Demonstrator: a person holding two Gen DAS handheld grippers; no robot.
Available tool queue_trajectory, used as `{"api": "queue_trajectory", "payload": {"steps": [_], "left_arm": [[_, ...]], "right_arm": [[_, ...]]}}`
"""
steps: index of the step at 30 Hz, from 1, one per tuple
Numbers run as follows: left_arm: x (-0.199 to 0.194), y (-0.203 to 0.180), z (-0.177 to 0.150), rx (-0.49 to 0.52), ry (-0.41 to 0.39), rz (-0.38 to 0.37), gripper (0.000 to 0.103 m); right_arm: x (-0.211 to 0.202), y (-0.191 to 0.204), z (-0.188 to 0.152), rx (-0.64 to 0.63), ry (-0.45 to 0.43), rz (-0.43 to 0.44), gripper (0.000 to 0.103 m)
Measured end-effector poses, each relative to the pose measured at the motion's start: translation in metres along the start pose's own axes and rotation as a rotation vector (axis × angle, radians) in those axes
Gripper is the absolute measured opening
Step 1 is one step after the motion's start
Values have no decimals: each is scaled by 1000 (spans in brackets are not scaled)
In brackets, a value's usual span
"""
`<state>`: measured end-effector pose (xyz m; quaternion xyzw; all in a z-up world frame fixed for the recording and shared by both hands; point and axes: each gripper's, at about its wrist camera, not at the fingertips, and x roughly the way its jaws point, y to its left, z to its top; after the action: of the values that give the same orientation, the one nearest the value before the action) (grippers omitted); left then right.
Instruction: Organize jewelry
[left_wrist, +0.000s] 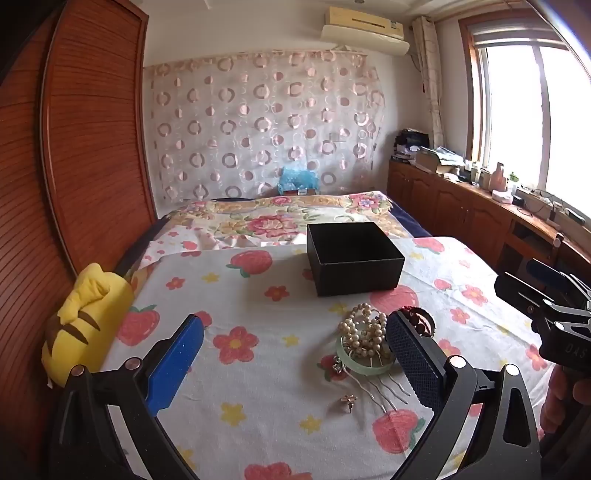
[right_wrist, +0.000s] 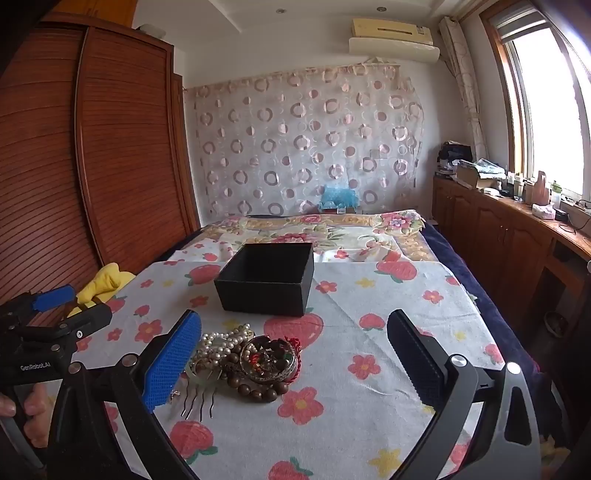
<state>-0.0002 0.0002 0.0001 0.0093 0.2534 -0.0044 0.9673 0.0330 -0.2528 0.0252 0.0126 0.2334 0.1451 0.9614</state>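
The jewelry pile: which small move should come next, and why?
Probably lower the right gripper onto the wooden bead bracelet at the pile's near edge. Both grippers are open and empty, the black box stands open behind the pile, and nothing looks sorted yet.

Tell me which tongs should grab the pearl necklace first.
Probably the left tongs: open, with the white pearl necklace just inside their right finger. In the right tongs' view it sits mostly behind their left finger.

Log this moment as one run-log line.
left hand-held gripper: open, empty | right hand-held gripper: open, empty | jewelry pile: on cloth, untouched | black box: open, looks empty
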Motion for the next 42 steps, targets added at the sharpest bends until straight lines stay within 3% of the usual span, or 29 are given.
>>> {"api": "queue_trajectory", "payload": {"steps": [42], "left_arm": [[0,0,0,-1,-4,1,95]], "right_arm": [[0,-1,0,8,1,6,101]]}}
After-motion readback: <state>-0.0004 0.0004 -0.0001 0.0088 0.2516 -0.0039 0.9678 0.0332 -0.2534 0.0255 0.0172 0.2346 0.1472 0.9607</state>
